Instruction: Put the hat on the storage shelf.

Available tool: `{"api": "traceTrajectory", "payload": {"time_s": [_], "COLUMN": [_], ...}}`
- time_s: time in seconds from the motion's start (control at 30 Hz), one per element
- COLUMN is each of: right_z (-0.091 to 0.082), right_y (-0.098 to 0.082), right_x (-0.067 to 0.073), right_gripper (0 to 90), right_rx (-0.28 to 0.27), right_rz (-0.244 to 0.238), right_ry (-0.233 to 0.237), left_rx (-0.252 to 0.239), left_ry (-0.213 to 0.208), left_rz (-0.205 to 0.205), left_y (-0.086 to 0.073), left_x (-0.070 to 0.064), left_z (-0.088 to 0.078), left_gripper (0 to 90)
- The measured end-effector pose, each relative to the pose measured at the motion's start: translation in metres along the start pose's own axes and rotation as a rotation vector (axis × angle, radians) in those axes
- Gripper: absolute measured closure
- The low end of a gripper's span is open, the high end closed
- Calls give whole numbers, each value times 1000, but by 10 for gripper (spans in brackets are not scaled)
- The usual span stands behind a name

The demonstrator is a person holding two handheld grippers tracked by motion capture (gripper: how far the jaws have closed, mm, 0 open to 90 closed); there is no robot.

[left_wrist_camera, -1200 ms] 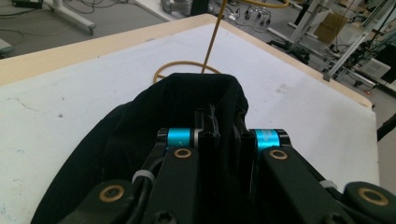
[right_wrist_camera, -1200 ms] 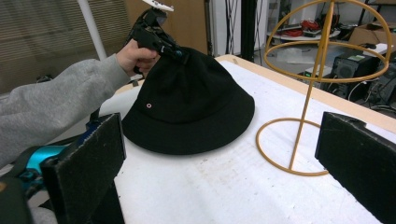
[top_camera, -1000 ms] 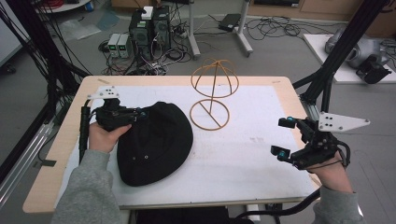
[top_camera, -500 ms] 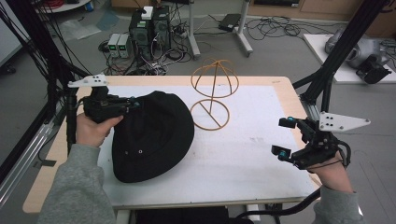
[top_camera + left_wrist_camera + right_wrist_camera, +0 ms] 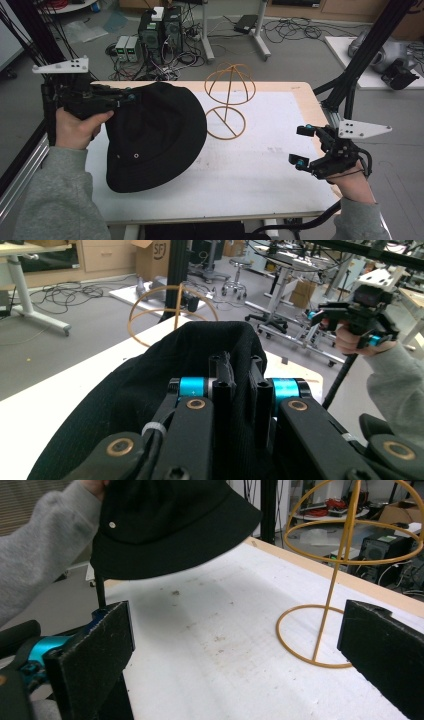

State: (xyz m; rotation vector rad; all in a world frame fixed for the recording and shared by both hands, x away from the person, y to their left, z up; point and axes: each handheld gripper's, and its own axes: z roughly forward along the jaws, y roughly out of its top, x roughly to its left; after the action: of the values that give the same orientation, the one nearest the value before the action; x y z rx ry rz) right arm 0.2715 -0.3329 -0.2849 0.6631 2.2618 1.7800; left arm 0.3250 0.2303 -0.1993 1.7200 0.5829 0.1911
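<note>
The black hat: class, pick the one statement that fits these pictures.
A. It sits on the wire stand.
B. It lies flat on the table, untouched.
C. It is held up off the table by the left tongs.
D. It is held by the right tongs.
C: the left tongs are shut on the black hat, and the right gripper view shows it raised above the table.

This is a lab or engineering workshop. Beyond the far edge of the table (image 5: 300, 90), at the top centre of the high view, computer towers (image 5: 161, 27) stand on a grey floor amid tangled cables (image 5: 292, 27). Black frame struts (image 5: 370, 50) rise at both sides. The left gripper view's upper part shows wheeled chairs (image 5: 235, 282), desks (image 5: 295, 270) and cardboard boxes (image 5: 152, 257).
</note>
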Motion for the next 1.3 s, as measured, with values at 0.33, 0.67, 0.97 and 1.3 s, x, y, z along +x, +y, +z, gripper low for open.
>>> {"api": "traceTrajectory", "payload": {"time_s": [0.33, 0.67, 0.97, 1.3], "right_z": [-9, -5, -5, -6], "right_y": [0, -1, -2, -10], "right_x": [-1, -1, 0, 2], "right_gripper": [9, 8, 9, 9], "right_rx": [-23, -9, 0, 24], "right_rz": [2, 2, 5, 20], "right_ry": [-19, -19, -27, -36], "left_rx": [-25, -13, -28, -27], "left_ry": [-6, -10, -41, -65], "left_rz": [42, 70, 81, 104], "left_y": [38, 56, 73, 96], "left_x": [-10, -7, -2, 5], "left_z": [-12, -6, 15, 53], "left_gripper": [844, 849, 849, 849]}}
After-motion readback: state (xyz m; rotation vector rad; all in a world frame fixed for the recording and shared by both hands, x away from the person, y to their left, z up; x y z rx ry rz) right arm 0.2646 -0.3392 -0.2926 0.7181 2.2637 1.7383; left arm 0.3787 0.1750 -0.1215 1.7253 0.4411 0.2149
